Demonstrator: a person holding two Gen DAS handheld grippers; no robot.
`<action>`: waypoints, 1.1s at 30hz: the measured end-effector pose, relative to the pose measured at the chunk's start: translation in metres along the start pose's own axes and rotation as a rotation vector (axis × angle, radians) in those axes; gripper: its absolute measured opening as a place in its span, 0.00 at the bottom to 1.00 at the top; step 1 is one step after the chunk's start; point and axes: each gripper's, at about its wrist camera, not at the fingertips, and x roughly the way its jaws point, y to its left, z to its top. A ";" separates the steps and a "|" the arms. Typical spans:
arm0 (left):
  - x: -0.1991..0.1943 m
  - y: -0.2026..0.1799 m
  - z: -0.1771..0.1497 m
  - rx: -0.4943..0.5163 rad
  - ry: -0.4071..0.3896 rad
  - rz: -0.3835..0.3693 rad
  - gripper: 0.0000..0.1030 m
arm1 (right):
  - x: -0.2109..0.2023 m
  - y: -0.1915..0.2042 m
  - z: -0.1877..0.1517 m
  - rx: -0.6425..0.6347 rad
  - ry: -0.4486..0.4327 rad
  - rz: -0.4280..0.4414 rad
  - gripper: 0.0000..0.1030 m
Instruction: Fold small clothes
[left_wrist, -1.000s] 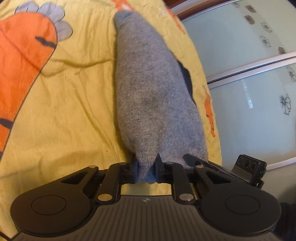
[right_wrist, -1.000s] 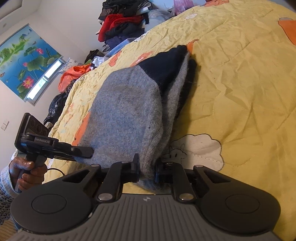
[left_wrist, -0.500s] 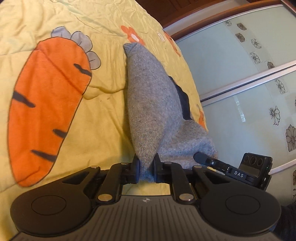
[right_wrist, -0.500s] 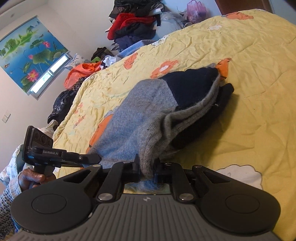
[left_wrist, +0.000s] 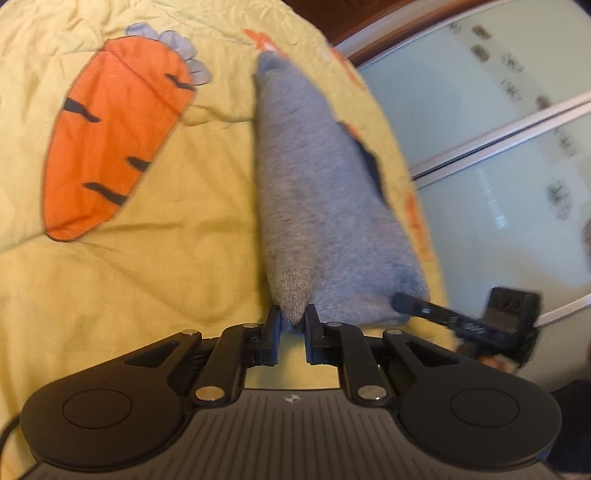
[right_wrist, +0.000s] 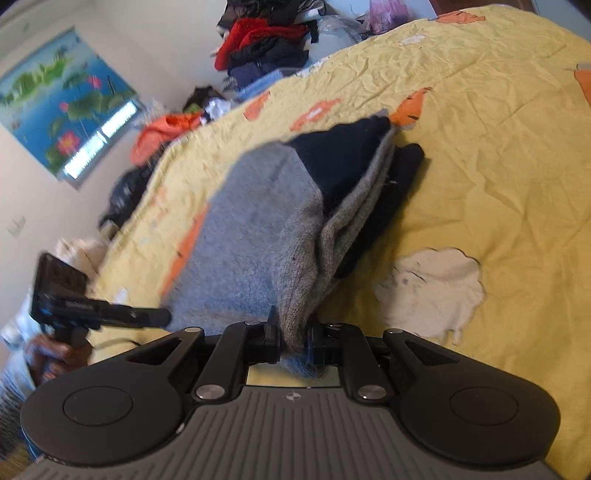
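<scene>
Left tongs (left_wrist: 291, 325) clamped on the near corner of a folded grey knit sweater (left_wrist: 317, 192), stretched out ahead over the yellow quilt (left_wrist: 147, 280) of the bed, beside a printed orange carrot (left_wrist: 114, 144). Right tongs (right_wrist: 291, 332), jaws just easing apart, pinching the other near corner with wool bunched between them. Soft, fuzzy fabric, grey with a navy panel (right_wrist: 347, 158), layered edges showing; quilt crinkled, near the bed's edge.

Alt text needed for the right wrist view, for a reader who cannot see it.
The right gripper pinches a corner of a grey and navy knitted garment lying on a yellow quilt. At left, the left gripper reaches the same garment; piled clothes lie beyond.
</scene>
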 end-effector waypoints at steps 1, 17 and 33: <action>0.000 0.002 0.004 -0.006 0.008 -0.002 0.14 | 0.006 -0.004 -0.002 0.016 0.026 -0.002 0.28; 0.067 0.000 0.187 -0.110 -0.044 -0.026 1.00 | 0.028 -0.098 0.072 0.335 -0.164 0.118 0.98; 0.103 0.025 0.202 -0.092 -0.038 -0.055 0.14 | 0.090 -0.071 0.119 0.128 -0.043 0.077 0.29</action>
